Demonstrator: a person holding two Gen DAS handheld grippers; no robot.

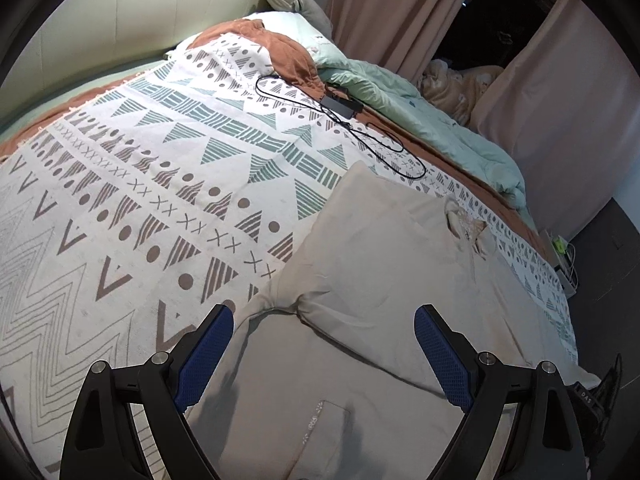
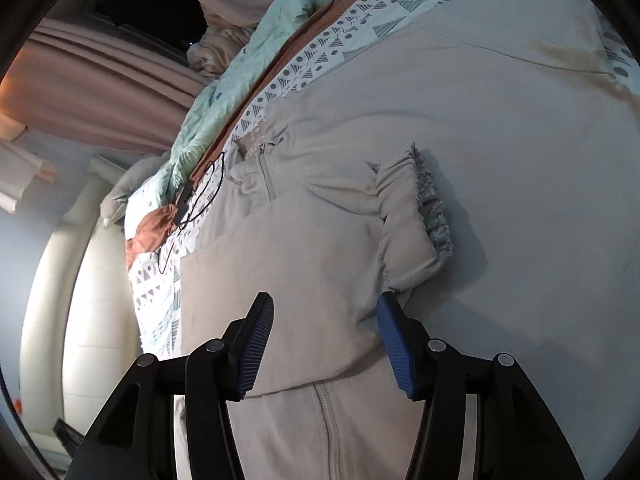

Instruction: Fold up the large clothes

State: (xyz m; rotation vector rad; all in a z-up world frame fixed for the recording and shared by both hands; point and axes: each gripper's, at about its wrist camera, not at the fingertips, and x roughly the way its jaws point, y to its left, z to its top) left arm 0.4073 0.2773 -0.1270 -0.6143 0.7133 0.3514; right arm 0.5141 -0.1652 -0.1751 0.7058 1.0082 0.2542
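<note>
A large beige zip-up jacket lies spread on a patterned bedspread. In the left wrist view its collar is at the far right and a folded-in part forms a crease near my left gripper, which hovers open just above the cloth, nothing between its blue pads. In the right wrist view the jacket fills most of the frame, with one sleeve folded across the body and its ribbed cuff lying on the chest. My right gripper is open above the folded sleeve, near the zipper.
A black charger with a looped cable lies on the bedspread beyond the jacket. A mint-green duvet and pillows are bunched along the far side. Pink curtains hang behind. The padded headboard borders the bed.
</note>
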